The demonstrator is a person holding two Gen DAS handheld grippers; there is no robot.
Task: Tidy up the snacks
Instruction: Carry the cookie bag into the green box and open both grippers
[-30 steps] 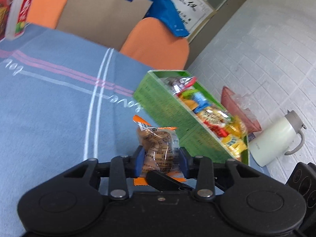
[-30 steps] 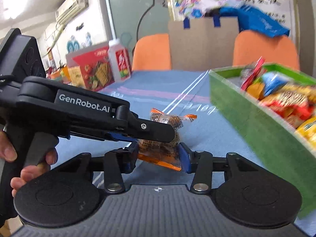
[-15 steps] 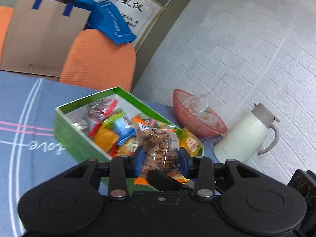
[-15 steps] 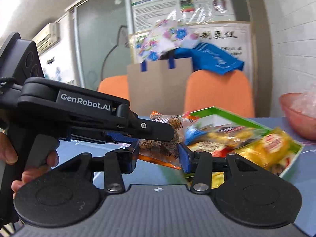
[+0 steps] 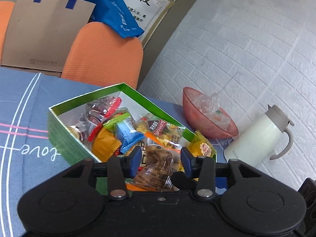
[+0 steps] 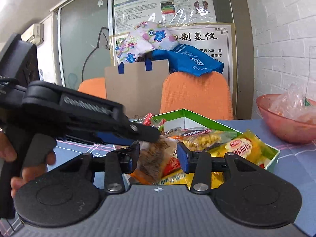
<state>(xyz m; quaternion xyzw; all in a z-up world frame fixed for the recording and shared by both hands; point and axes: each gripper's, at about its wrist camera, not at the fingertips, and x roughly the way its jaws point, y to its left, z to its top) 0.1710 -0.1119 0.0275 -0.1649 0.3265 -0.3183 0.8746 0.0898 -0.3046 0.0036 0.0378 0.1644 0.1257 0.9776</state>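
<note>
A green snack box (image 5: 65,136) (image 6: 199,116) sits on the blue tablecloth, full of several wrapped snacks. A clear packet of brown snack with orange ends (image 5: 158,165) (image 6: 152,158) lies between the blue pads of both grippers, over the near end of the box. My left gripper (image 5: 161,161) has its pads spread a little wider than the packet. My right gripper (image 6: 158,155) also stands with a gap on the packet's right side. The left gripper's black body (image 6: 79,118) crosses the right wrist view from the left.
A pink bowl (image 5: 207,118) (image 6: 284,118) with plastic wrap and a white thermos jug (image 5: 258,134) stand to the right of the box near the white brick wall. Two orange chairs (image 5: 104,53) and a brown paper bag (image 5: 43,33) stand behind the table.
Both grippers carried the packet from the tablecloth to over the box. The pads of both grippers have spread apart, and the packet sits lower among the snacks.
</note>
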